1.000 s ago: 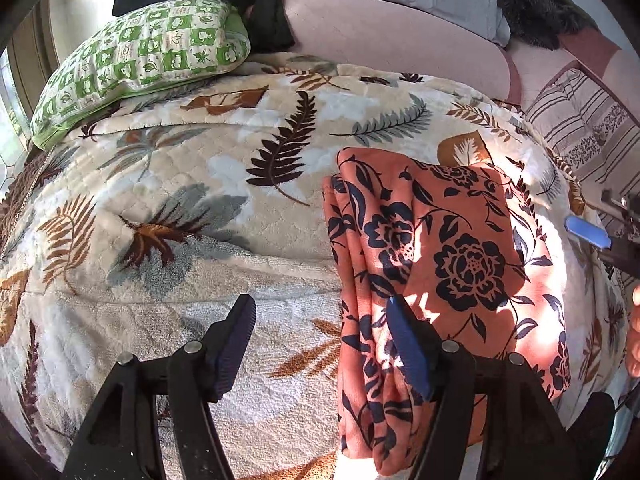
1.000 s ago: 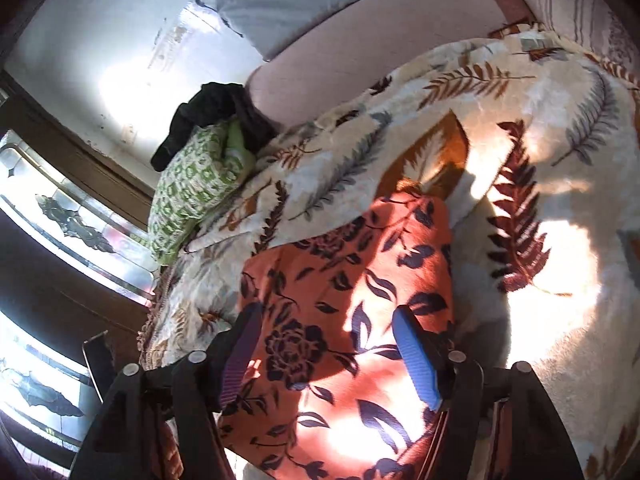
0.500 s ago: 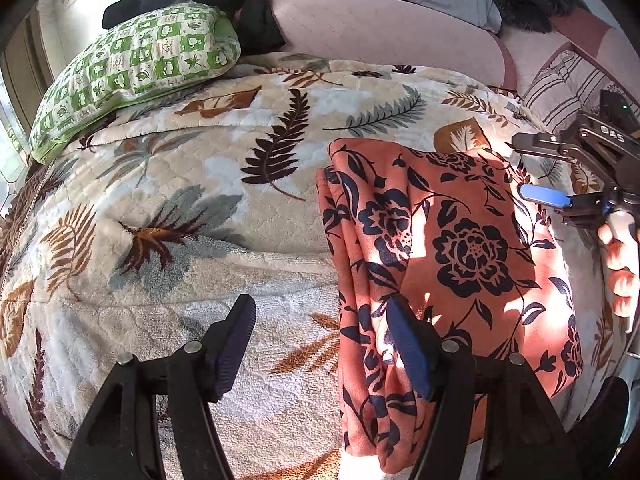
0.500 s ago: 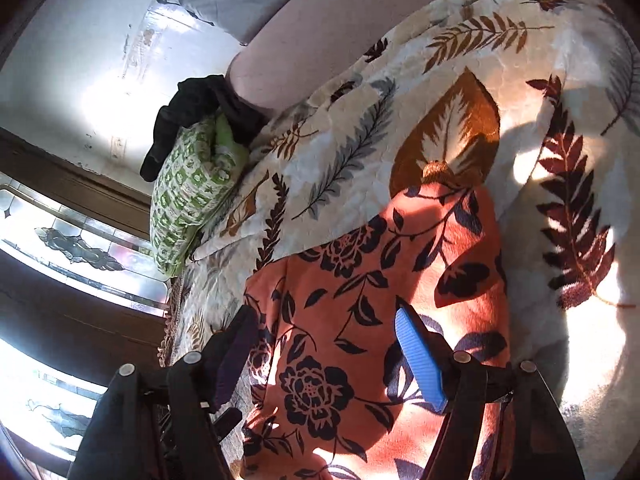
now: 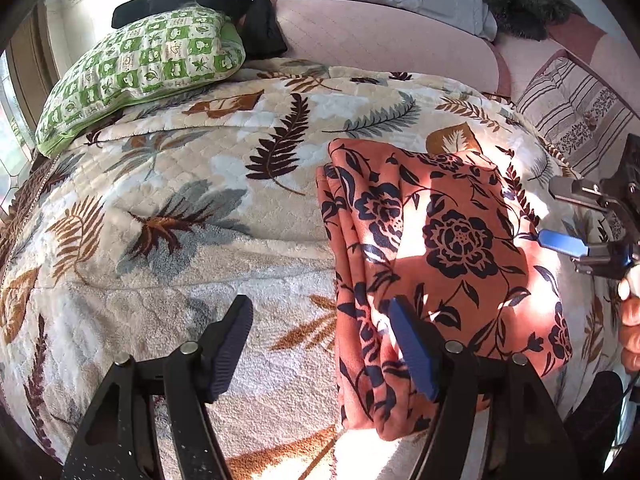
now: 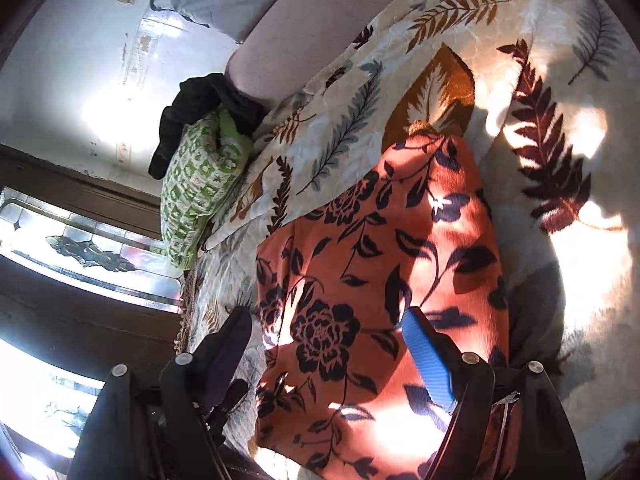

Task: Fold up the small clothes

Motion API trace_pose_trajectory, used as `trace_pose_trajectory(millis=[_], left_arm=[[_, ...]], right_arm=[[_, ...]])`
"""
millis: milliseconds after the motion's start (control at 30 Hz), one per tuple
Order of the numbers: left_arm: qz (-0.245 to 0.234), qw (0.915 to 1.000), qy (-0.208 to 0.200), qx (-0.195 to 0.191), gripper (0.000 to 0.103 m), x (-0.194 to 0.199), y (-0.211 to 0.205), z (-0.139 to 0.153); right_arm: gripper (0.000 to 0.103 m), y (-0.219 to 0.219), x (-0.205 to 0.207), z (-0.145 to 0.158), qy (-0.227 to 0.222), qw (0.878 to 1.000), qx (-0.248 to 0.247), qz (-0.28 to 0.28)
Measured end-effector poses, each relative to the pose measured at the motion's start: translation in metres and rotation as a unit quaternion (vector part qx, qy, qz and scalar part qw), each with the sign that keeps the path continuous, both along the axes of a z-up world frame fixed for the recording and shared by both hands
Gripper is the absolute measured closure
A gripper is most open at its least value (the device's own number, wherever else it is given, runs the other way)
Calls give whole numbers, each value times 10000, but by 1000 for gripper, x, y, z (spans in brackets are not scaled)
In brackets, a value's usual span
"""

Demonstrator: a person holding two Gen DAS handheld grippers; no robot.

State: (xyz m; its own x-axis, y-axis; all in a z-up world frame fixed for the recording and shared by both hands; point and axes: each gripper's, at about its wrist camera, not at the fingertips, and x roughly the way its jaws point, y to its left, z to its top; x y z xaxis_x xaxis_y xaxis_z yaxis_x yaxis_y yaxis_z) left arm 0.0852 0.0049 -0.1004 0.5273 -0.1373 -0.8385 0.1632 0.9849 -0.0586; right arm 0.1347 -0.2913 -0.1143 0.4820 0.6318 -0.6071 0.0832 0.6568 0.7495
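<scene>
Orange floral garment (image 5: 436, 248) lies folded in layers on leaf-print blanket (image 5: 200, 200), toward near edge of bed. Left gripper (image 5: 320, 344) hangs with jaws apart, grasping nothing, straddling garment's stacked left edge. Right gripper (image 6: 328, 352) also spread wide over cloth, empty. Fabric looks thin, soft, light, probably slippery; layers can slide. Better pinch whole stacked edge, not top layer only.

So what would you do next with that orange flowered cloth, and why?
Probably bring the open right gripper down to pinch the orange floral cloth's right edge and fold it again: it lies loosely folded on the bedspread, and neither it nor the left gripper holds anything.
</scene>
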Motion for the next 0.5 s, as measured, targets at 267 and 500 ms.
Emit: trace_pose_trajectory(millis=[267, 500], left_arm=[[22, 9992, 269, 280, 20, -16, -7, -22], [37, 9986, 316, 419, 20, -22, -8, -23]], right_arm=[[21, 11, -19, -16, 156, 9998, -68, 56], [19, 23, -41, -20, 191, 9991, -296, 219]])
